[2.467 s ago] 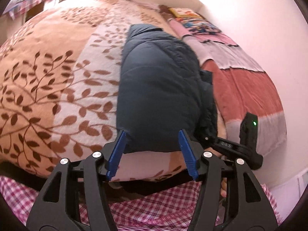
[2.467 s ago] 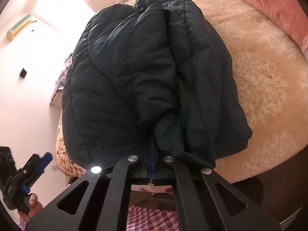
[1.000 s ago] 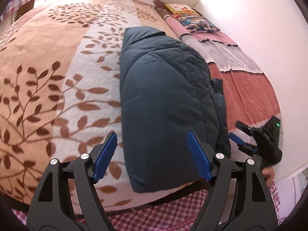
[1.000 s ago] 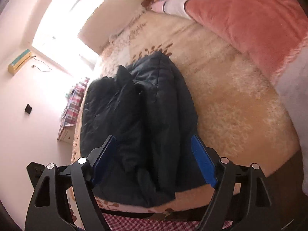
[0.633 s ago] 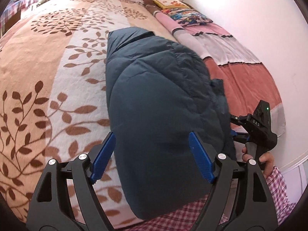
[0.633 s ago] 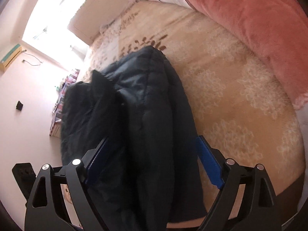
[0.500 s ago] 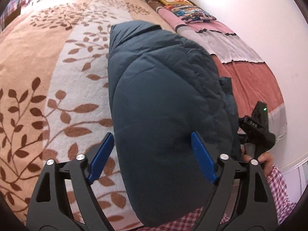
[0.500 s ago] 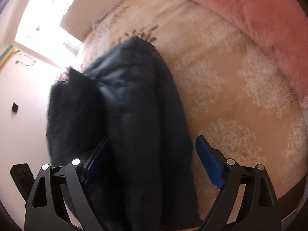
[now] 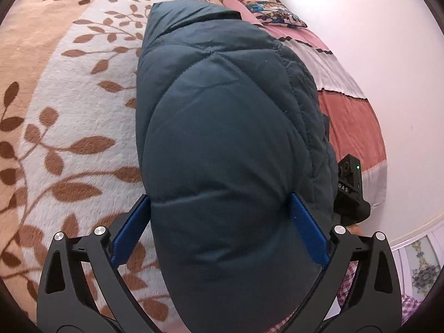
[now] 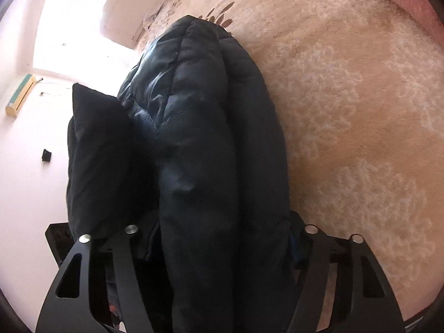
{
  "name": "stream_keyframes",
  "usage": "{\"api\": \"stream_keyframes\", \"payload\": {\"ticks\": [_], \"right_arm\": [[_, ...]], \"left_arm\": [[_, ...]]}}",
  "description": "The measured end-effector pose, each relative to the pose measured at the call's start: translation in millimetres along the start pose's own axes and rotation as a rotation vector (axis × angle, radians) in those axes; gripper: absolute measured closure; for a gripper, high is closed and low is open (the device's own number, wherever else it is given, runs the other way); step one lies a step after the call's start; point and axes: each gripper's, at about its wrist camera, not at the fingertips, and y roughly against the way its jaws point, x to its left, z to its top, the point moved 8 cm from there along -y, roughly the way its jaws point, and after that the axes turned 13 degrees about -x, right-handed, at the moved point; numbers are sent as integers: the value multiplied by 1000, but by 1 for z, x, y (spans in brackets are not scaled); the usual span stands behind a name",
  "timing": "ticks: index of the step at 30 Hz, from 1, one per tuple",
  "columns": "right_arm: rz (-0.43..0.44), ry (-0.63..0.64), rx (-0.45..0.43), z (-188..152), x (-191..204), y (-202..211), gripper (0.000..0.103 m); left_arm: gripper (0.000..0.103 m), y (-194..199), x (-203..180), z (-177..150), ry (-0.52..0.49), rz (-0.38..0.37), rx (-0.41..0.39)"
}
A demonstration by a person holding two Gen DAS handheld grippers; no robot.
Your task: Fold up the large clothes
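Looking along my left gripper (image 9: 219, 227), I have its blue pads (image 9: 129, 231) spread wide, one on each side of the near end of the folded dark blue puffer jacket (image 9: 222, 127); the padded bulk fills the whole gap between them and the pads appear to touch its flanks, though I cannot tell whether they press into it. The jacket lies lengthwise on the leaf-patterned blanket (image 9: 66, 105) that covers the bed, its far end reaching toward the colourful pillow (image 9: 266, 8) by the pink wall (image 9: 388, 55). To the right of the jacket, a red and grey striped blanket (image 9: 352, 127) lies along the wall side of the bed. Just beyond the jacket's right edge I can see the black body of my right gripper (image 9: 351, 191) with a small green light lit on it. From the right wrist camera, my right gripper (image 10: 219, 247) also has its fingers set wide apart, straddling the jacket (image 10: 211, 149) from its side; the stacked quilted layers bulge up between the two arms and hide most of both pads, so I cannot say how firmly they bear on the fabric. A loose dark flap (image 10: 100, 149) of the jacket stands up to the left, against the pale wall.
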Motion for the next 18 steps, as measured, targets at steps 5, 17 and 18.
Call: {"api": "stream_keyframes", "payload": {"ticks": [5, 17, 18], "right_arm": [[23, 53, -17, -5, 15, -2, 68], [57, 284, -128, -12, 103, -21, 81], [65, 303, -123, -12, 118, -33, 81]], "left_arm": [[33, 8, -21, 1, -158, 55, -81], [44, 54, 5, 72, -288, 192, -280], [44, 60, 14, 79, -286, 202, -288]]}}
